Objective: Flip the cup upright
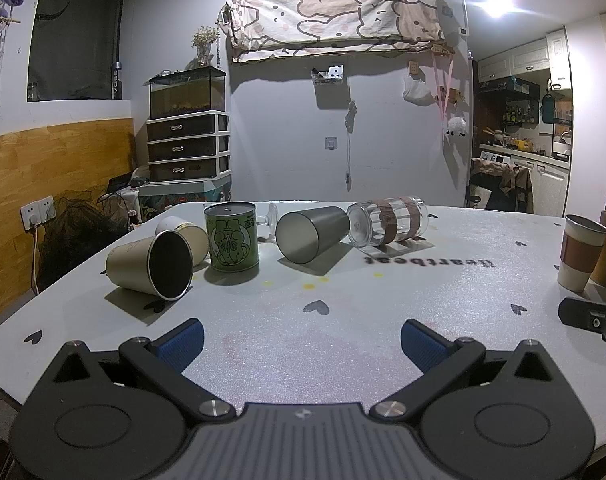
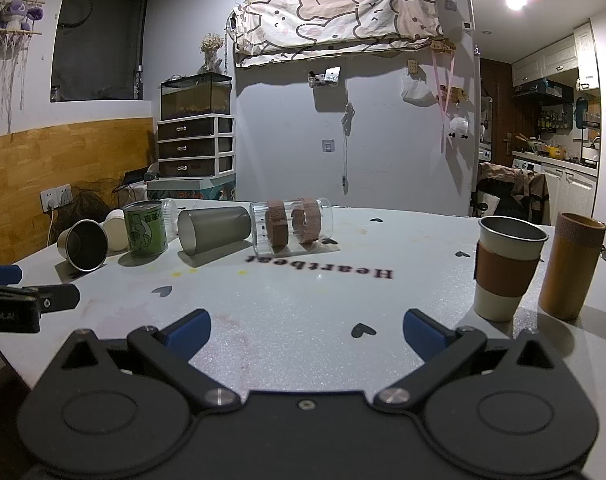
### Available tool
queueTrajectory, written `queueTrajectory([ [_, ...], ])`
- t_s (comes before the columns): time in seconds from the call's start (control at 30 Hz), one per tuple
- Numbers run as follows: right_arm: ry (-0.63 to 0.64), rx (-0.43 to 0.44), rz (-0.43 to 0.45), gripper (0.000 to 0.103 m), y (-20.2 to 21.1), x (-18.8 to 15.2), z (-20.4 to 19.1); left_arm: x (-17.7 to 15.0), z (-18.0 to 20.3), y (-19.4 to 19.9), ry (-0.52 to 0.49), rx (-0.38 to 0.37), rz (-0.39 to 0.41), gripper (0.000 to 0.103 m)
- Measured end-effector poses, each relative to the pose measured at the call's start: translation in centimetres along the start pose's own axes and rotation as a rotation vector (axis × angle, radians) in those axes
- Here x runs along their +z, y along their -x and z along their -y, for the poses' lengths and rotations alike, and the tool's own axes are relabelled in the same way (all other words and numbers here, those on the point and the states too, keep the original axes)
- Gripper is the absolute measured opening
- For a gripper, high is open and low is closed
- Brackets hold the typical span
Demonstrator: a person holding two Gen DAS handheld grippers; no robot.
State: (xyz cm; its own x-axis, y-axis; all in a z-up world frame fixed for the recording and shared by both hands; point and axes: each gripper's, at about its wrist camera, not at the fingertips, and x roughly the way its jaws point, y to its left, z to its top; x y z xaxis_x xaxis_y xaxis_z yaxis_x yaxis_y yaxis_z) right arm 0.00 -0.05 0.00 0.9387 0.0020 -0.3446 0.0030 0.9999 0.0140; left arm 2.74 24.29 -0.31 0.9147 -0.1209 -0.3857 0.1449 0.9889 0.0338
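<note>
Both grippers hover low over the grey table [image 1: 303, 320], jaws spread wide and holding nothing.

Left gripper [image 1: 301, 340] and right gripper [image 2: 305, 330] face four cups lying on their sides: a beige metal cup [image 1: 151, 266], a white cup [image 1: 185, 236] behind it, a grey steel cup [image 1: 311, 234] and a clear banded glass [image 1: 387, 220]. One green can [image 1: 233, 236] stands among them. At the right edge, a sleeved cup [image 2: 507, 270] and a tan tumbler [image 2: 569, 266] stand upright; the right view shows them whole, the sleeved cup's dark interior visible, while the left view cuts off the tumbler.
</note>
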Motion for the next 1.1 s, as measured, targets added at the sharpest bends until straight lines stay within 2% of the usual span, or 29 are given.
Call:
queueTrajectory([
  [1.1, 0.001, 0.001, 0.000, 0.103, 0.31, 0.73, 0.18, 0.32, 0.00, 0.08, 0.001, -0.001, 0.002, 0.103],
])
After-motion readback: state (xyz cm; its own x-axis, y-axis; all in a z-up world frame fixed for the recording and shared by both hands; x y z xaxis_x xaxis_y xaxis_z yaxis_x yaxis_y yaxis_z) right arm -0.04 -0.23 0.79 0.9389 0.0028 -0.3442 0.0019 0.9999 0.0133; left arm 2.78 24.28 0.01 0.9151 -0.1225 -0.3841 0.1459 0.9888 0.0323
